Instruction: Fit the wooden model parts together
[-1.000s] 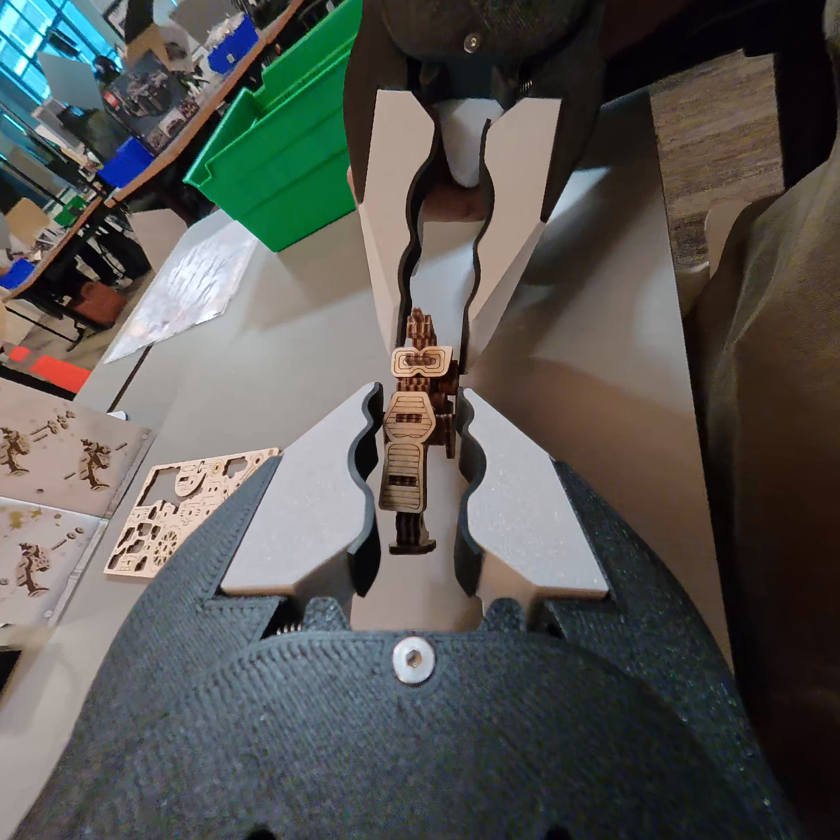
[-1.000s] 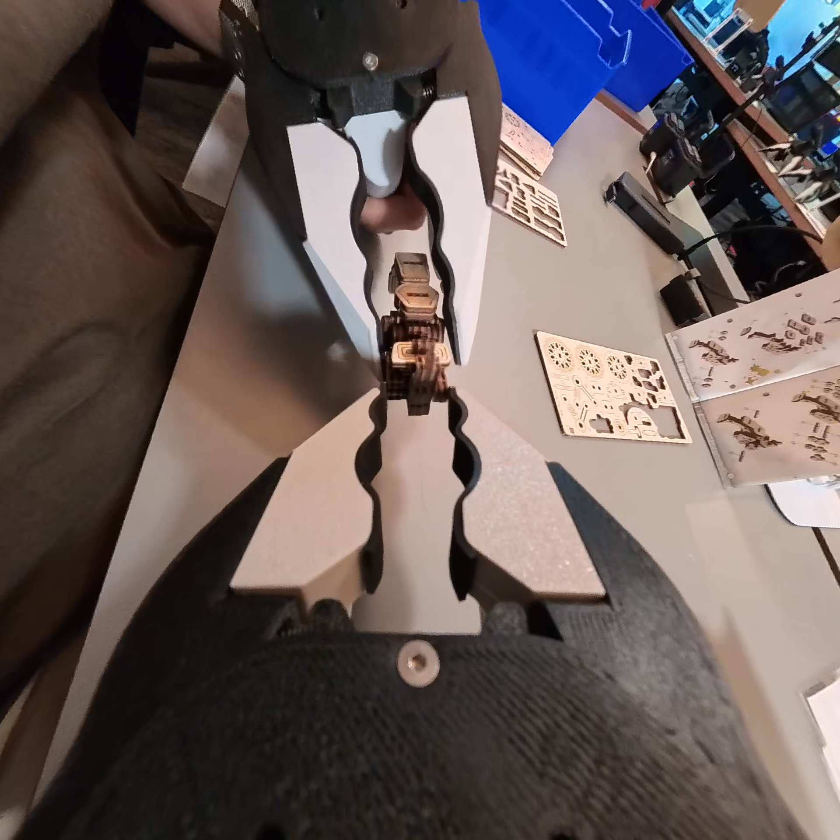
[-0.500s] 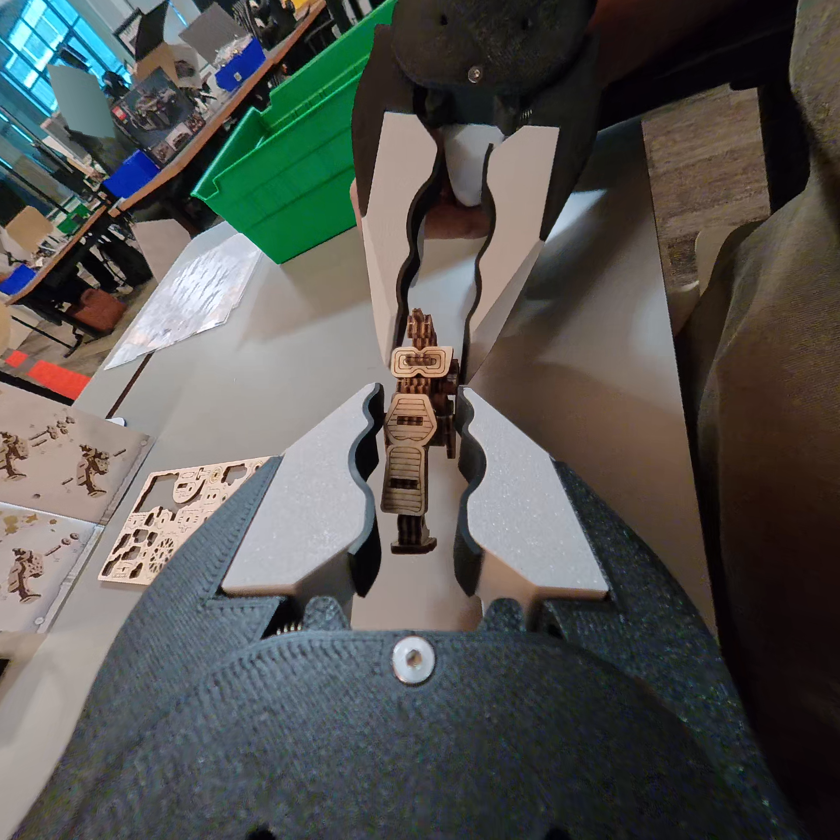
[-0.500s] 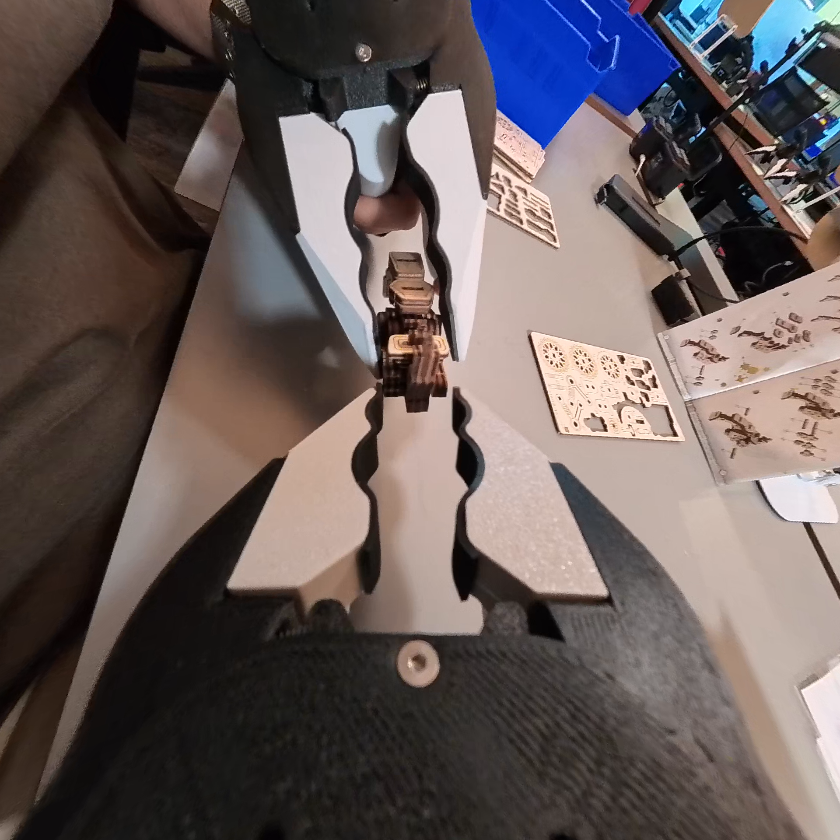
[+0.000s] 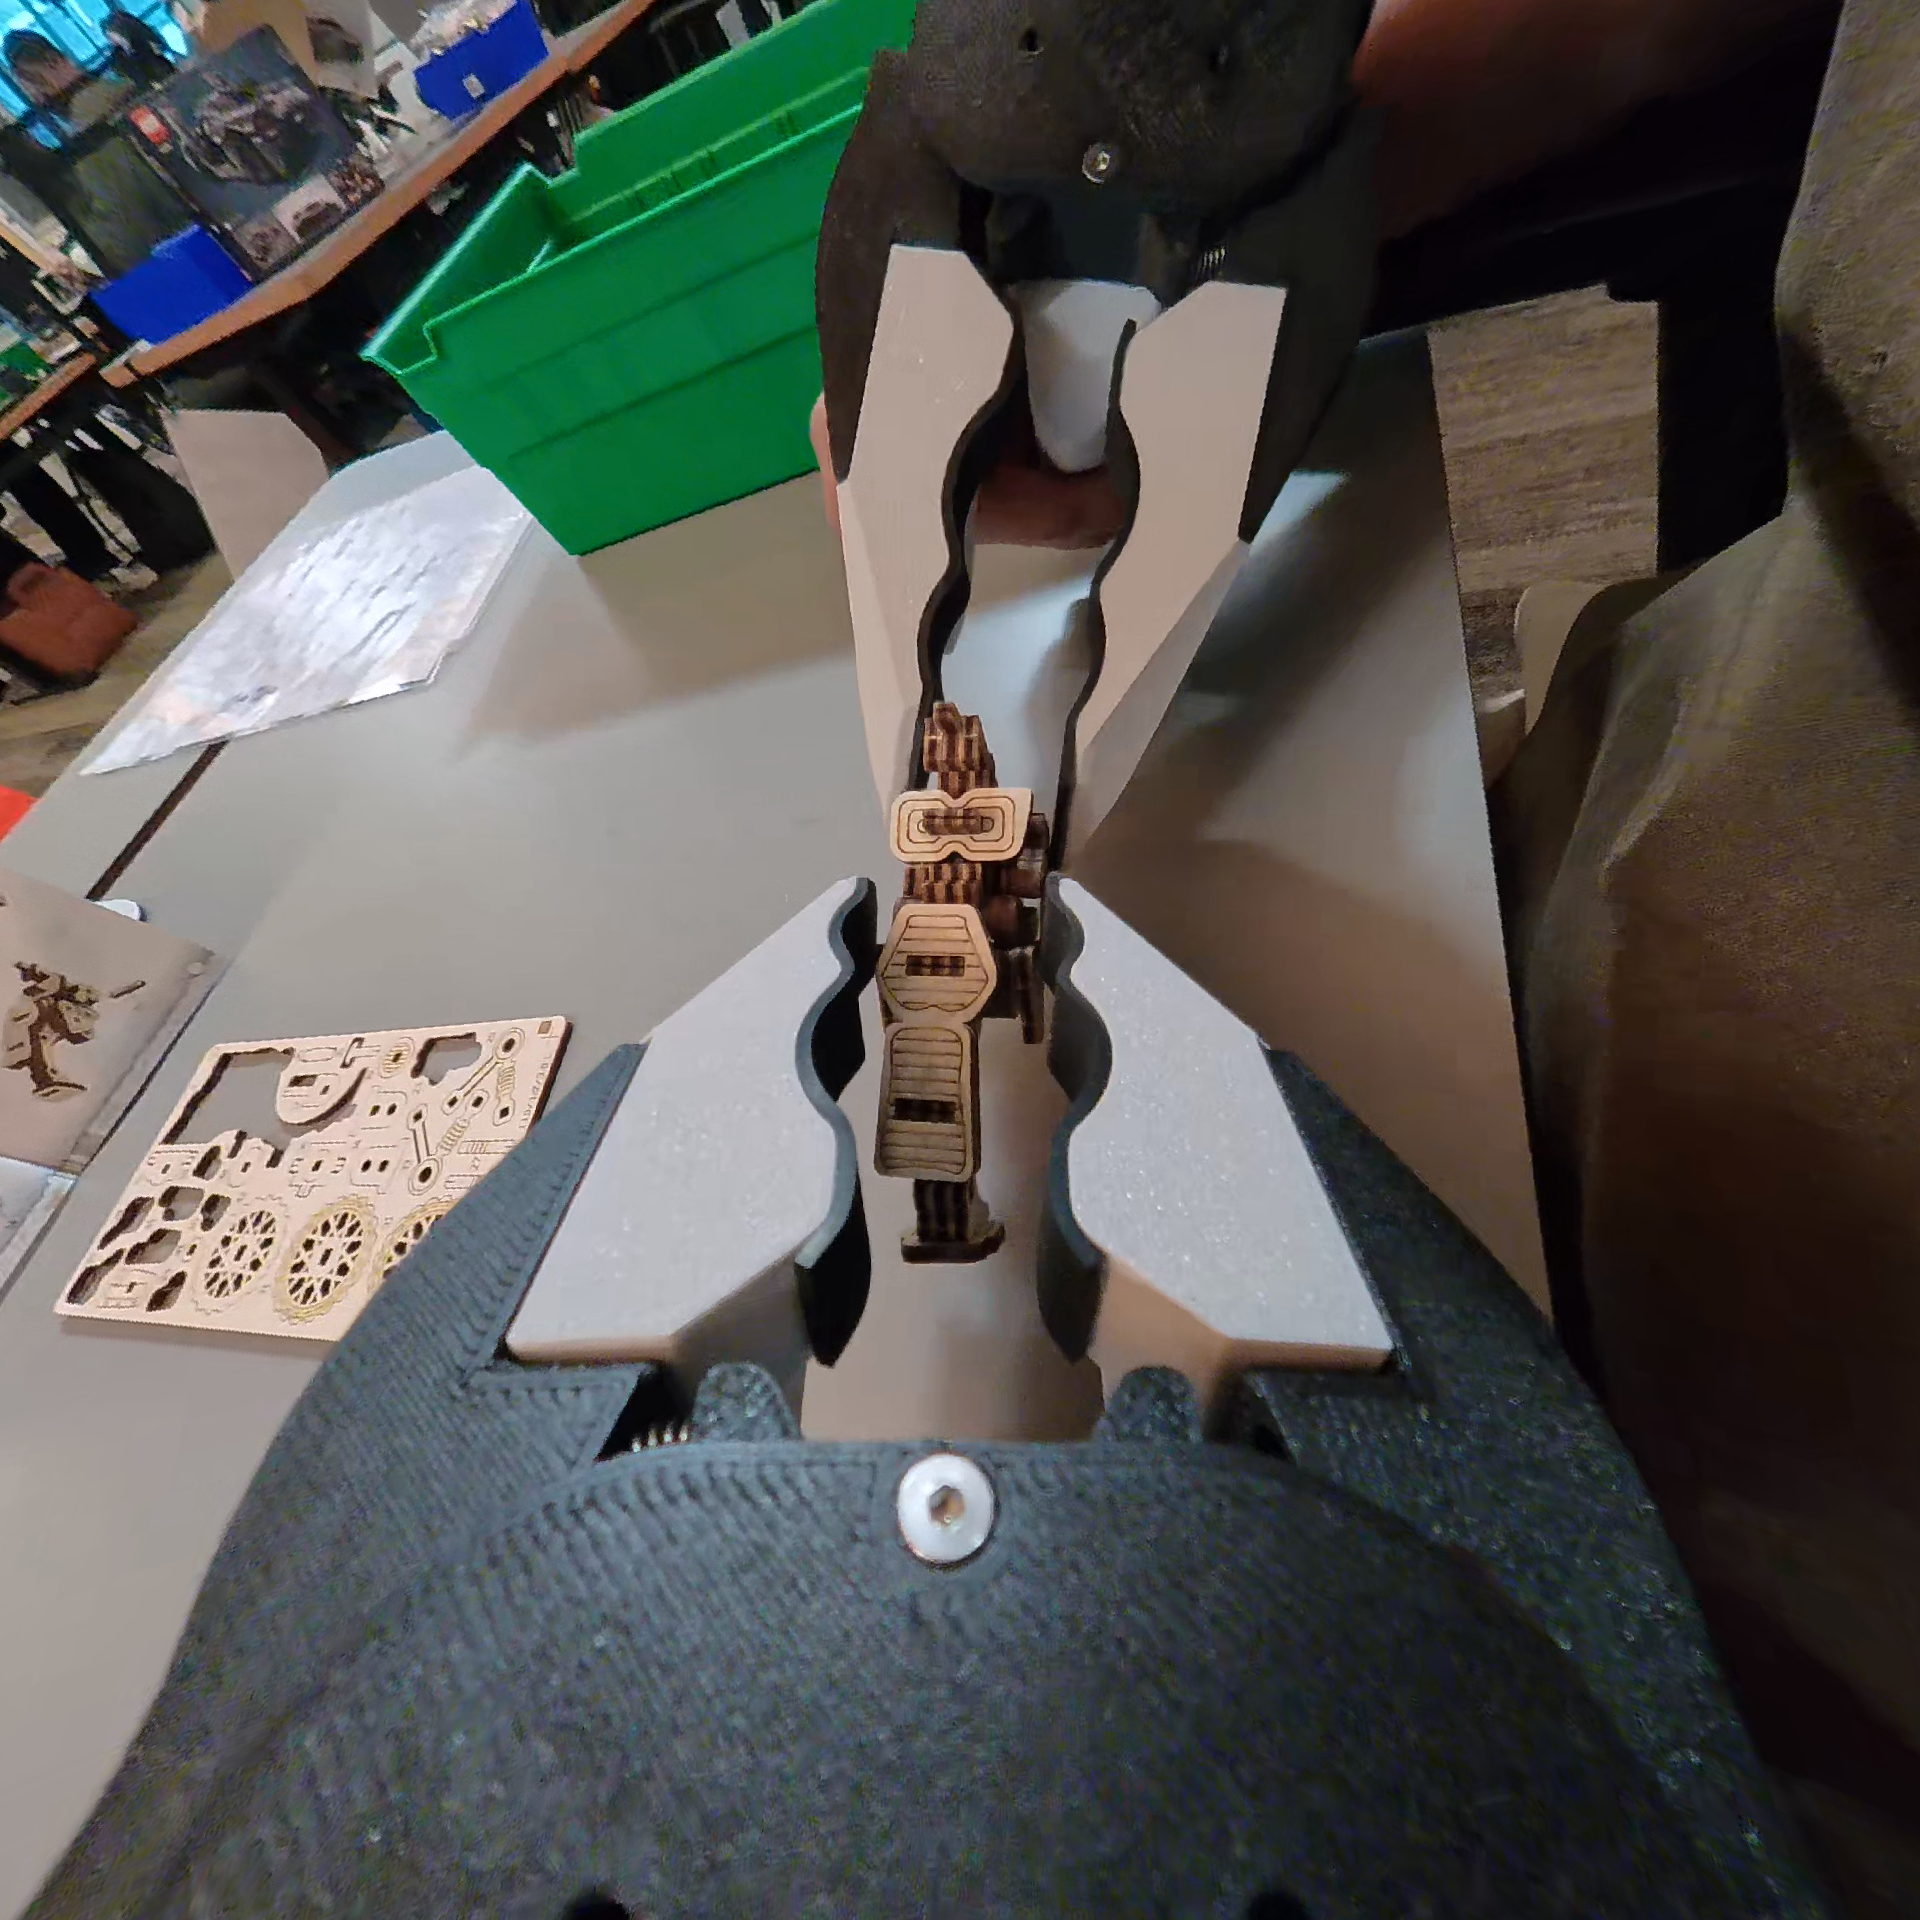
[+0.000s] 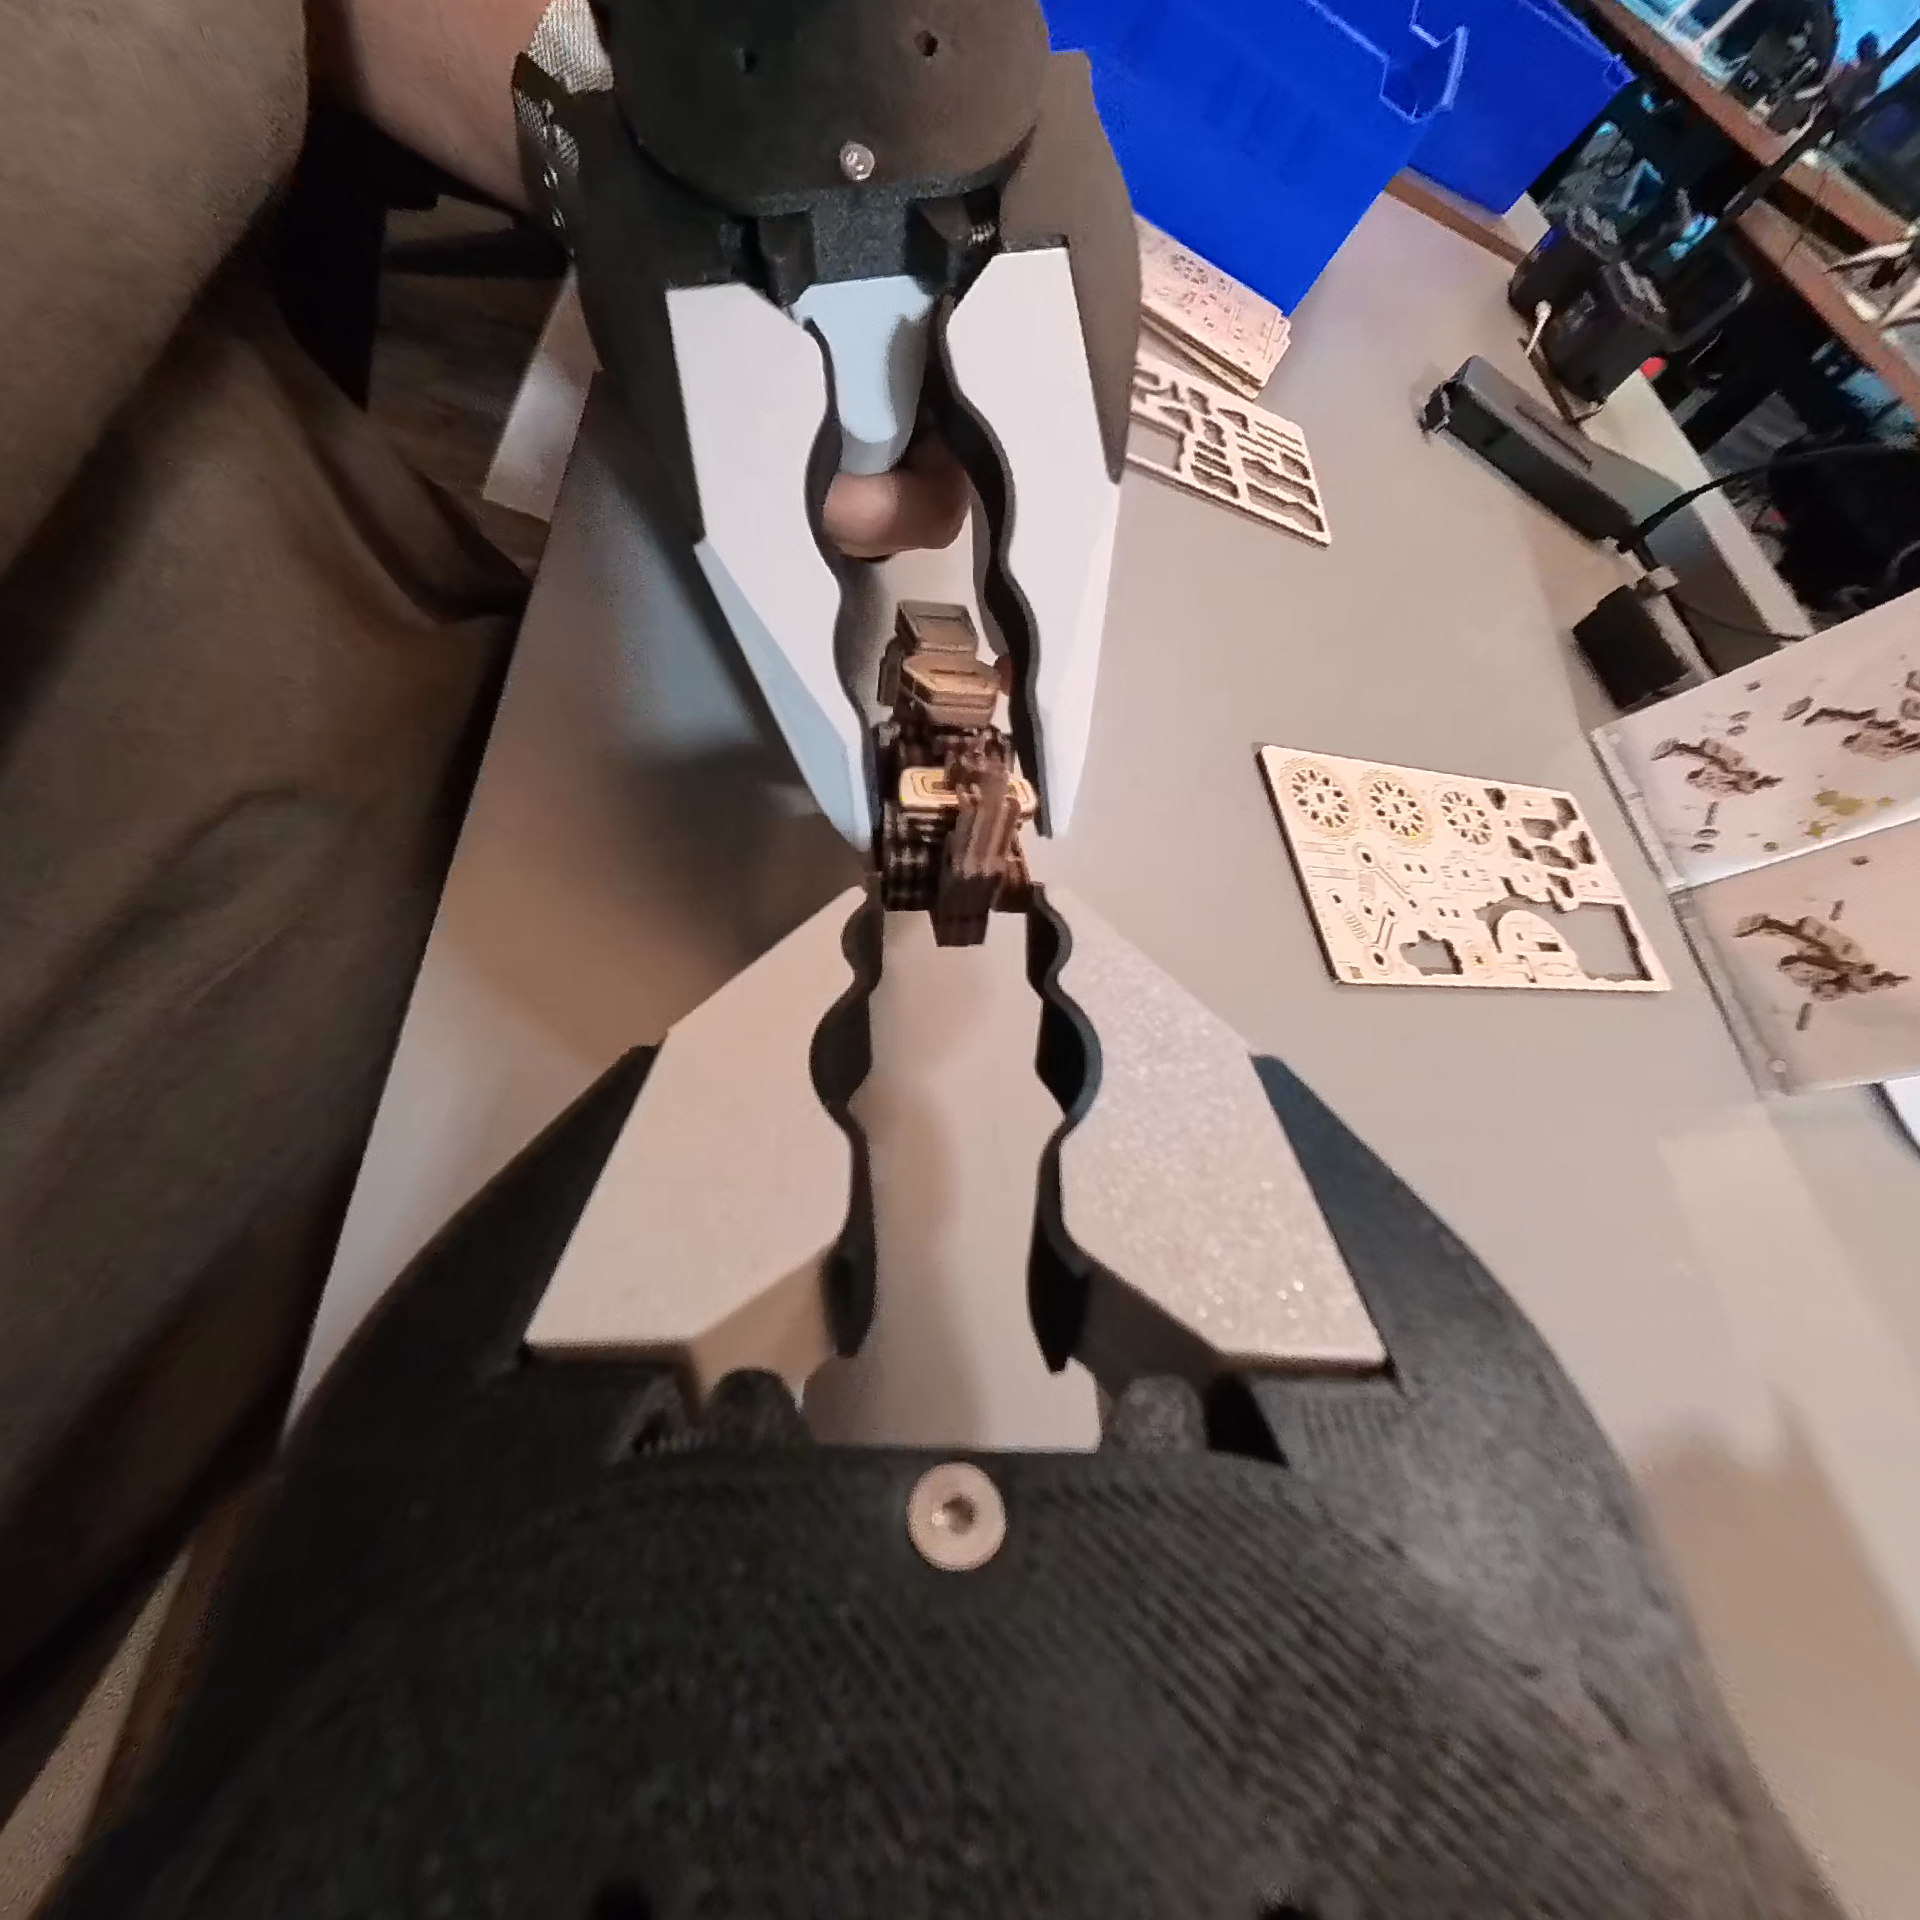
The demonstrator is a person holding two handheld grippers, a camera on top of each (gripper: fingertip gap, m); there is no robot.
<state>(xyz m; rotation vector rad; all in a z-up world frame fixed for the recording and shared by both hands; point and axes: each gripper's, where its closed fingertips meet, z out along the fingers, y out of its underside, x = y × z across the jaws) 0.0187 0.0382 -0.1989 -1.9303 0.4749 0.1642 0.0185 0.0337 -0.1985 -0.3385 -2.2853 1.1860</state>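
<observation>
A small wooden model (image 5: 935, 977) of layered light and dark laser-cut pieces hangs above the grey table (image 5: 582, 831), held between two grippers that face each other. My left gripper (image 5: 956, 899) is shut on its middle, and the lower end reaches back between the fingers. My right gripper (image 5: 987, 821) comes in from above and is closed on the model's far end. In the right wrist view the right gripper (image 6: 954, 909) pinches the near end of the model (image 6: 940, 821), and the left gripper (image 6: 951, 831) holds it from beyond.
A punched-out wooden part sheet (image 5: 312, 1174) lies flat on the table, also in the right wrist view (image 6: 1455, 873). More sheets (image 6: 1226, 457), printed instruction pages (image 6: 1787, 831), a green bin (image 5: 644, 312), a blue bin (image 6: 1299, 125) and black devices (image 6: 1538, 447) ring the area. The person's body (image 5: 1714, 1039) is close beside.
Both grippers have kept their hold on the model and shifted together. The background has slid in both views, and the left view now looks more to the left. The grips look unchanged.
</observation>
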